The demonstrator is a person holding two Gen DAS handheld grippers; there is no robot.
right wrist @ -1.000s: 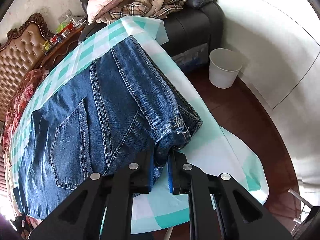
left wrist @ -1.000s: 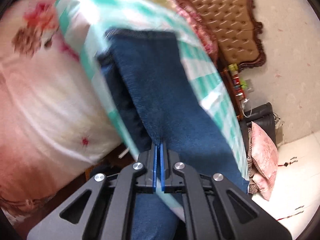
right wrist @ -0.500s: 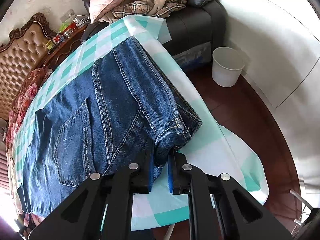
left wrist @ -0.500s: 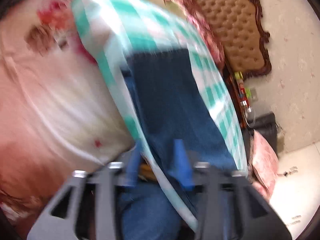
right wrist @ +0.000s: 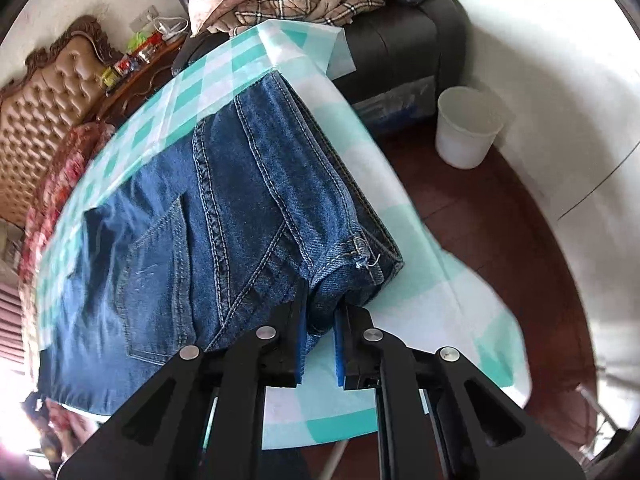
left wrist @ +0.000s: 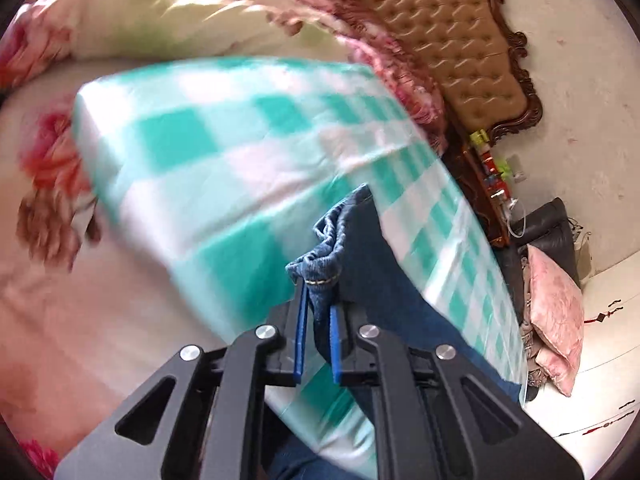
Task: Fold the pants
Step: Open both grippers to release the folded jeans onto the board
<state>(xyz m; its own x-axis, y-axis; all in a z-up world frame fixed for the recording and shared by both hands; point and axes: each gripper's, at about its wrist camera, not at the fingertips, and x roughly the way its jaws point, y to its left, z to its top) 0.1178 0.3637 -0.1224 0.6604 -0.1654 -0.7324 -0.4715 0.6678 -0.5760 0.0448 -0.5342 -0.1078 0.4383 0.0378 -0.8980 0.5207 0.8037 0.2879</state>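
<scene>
Blue jeans (right wrist: 240,208) lie folded lengthwise on a table under a teal-and-white checked cloth (right wrist: 420,304), back pocket up. My right gripper (right wrist: 322,312) is shut on the waistband corner at the near edge of the table. In the left wrist view my left gripper (left wrist: 318,296) has a bunched leg hem (left wrist: 324,264) between its blue pads. Its jaws are closing on that hem and hold it raised off the checked cloth (left wrist: 200,184). The rest of the leg (left wrist: 384,288) trails back to the right beneath the gripper.
A white bin (right wrist: 468,128) stands on the dark floor beyond the table. A black sofa (right wrist: 400,40) holds pillows and plaid blankets. Floral bedding (left wrist: 60,280) and a tufted headboard (left wrist: 460,52) lie beside the table, and a pink pillow (left wrist: 556,312) leans at far right.
My left gripper let go of the flat leg, opened, shifted along the table and closed on the leg hem, which now stands up bunched. The right gripper kept its grip and place.
</scene>
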